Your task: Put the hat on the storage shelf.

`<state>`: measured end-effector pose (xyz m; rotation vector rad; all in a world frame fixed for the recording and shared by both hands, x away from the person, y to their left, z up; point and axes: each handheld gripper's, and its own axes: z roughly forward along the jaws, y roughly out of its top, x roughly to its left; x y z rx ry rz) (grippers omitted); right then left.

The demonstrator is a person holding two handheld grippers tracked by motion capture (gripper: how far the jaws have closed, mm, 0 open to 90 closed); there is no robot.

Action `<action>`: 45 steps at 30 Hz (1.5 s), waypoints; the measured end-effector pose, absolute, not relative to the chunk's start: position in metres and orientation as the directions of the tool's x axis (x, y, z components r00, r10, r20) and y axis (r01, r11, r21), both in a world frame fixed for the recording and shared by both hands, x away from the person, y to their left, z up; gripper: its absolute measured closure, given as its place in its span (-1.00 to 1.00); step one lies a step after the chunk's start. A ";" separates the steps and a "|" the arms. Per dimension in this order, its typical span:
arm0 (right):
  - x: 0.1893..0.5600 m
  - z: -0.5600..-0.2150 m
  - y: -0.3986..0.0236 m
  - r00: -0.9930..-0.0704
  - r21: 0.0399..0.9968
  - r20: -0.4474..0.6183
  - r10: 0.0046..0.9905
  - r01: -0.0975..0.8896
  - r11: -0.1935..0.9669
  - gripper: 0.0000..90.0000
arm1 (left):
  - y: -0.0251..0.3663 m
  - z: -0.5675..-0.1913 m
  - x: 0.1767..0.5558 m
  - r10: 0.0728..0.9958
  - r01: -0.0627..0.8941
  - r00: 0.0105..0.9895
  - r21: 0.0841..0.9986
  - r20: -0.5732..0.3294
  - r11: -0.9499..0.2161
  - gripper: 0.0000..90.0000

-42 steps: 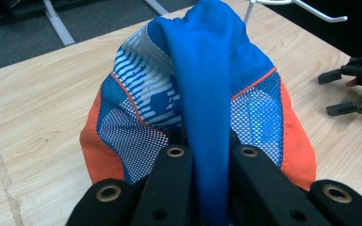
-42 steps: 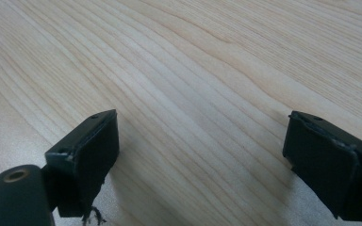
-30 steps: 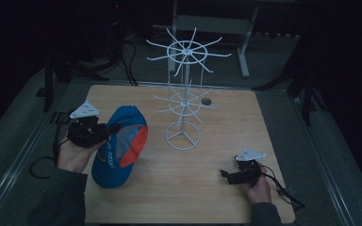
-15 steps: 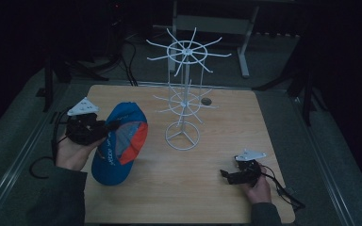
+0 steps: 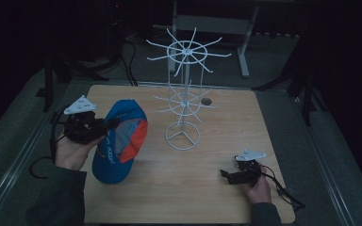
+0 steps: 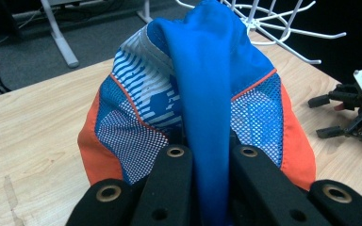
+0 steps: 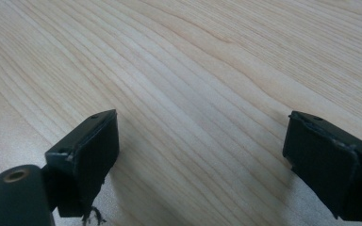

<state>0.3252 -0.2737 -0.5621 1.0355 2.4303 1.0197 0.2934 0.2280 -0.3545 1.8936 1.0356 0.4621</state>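
cap [image 5: 120,139] at left centre of the high view, its blue fold pinched in my left gripper [image 6: 212,157]. my right gripper [image 5: 230,176], lower right, rests spread and empty. risk: fabric slipping free, or brim snagging the white rack [image 5: 184,101].

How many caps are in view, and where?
1: a blue and orange cap at the table's left side, its fabric pinched by the left gripper. None visible elsewhere.

Bare table [image 5: 207,197] between grippers; white wire rack [image 5: 183,113] blocks centre.
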 end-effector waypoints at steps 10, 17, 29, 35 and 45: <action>0.325 -0.562 -0.274 -0.692 0.715 -0.005 0.722 0.502 0.486 -0.75 | 0.229 -0.349 0.294 0.806 0.460 0.586 0.854 -0.086 -0.244 1.00; 0.325 -0.562 -0.274 -0.692 0.716 -0.005 0.722 0.502 0.485 -0.75 | 0.232 -0.344 0.293 0.803 0.449 0.589 0.862 -0.088 -0.234 1.00; 0.325 -0.562 -0.274 -0.692 0.716 -0.005 0.722 0.502 0.486 -0.75 | 0.236 -0.337 0.291 0.790 0.420 0.606 0.881 -0.093 -0.219 1.00; 0.325 -0.562 -0.274 -0.692 0.715 -0.005 0.722 0.502 0.486 -0.75 | 0.235 -0.332 0.291 0.783 0.408 0.615 0.886 -0.089 -0.220 1.00; 0.325 -0.562 -0.274 -0.692 0.715 -0.005 0.722 0.502 0.486 -0.75 | 0.235 -0.326 0.291 0.769 0.393 0.633 0.893 -0.090 -0.218 1.00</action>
